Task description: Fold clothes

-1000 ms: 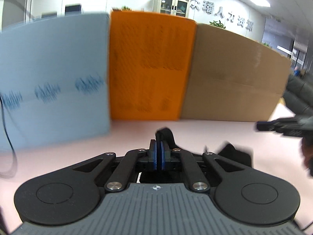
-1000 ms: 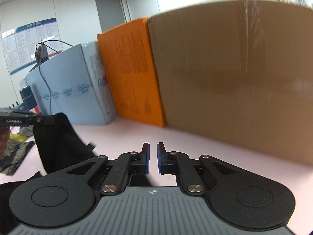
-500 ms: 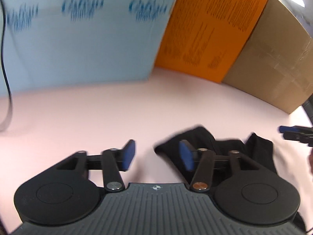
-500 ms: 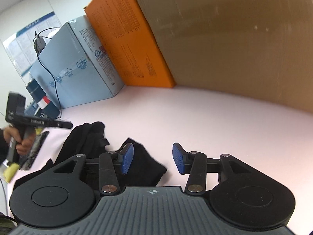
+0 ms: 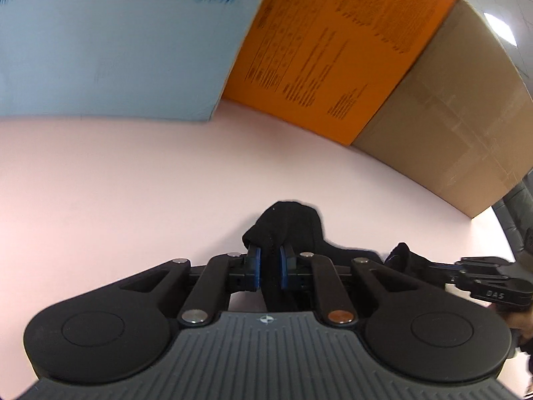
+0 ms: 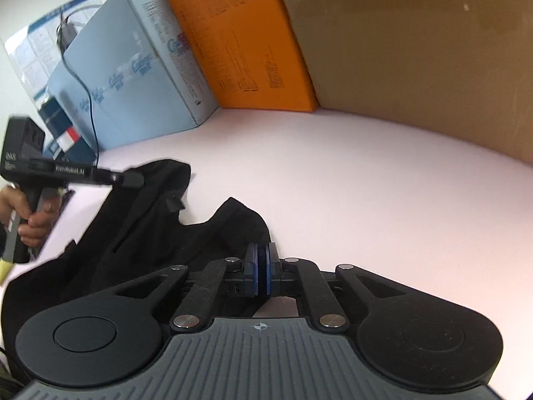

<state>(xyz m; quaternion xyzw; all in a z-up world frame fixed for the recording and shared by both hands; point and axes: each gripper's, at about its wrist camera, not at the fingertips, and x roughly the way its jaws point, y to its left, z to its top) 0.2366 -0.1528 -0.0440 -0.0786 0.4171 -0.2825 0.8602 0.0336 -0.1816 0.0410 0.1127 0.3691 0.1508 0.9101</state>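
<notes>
Both grippers, open half a second ago, now pinch the black garment (image 6: 140,233): left gripper (image 5: 269,266) bunching thick cloth, right gripper (image 6: 262,273) nearly closed on an edge that could slip free.

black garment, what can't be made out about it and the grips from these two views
- Black garment: type and full outline unknown; the right wrist view's gripper body covers its near part.
- Right gripper: pads nearly together, but whether cloth sits between them is unclear.
- Left gripper: closed on a fold; the cloth beneath is hidden.
- Blue box lettering: motion-blurred.
</notes>
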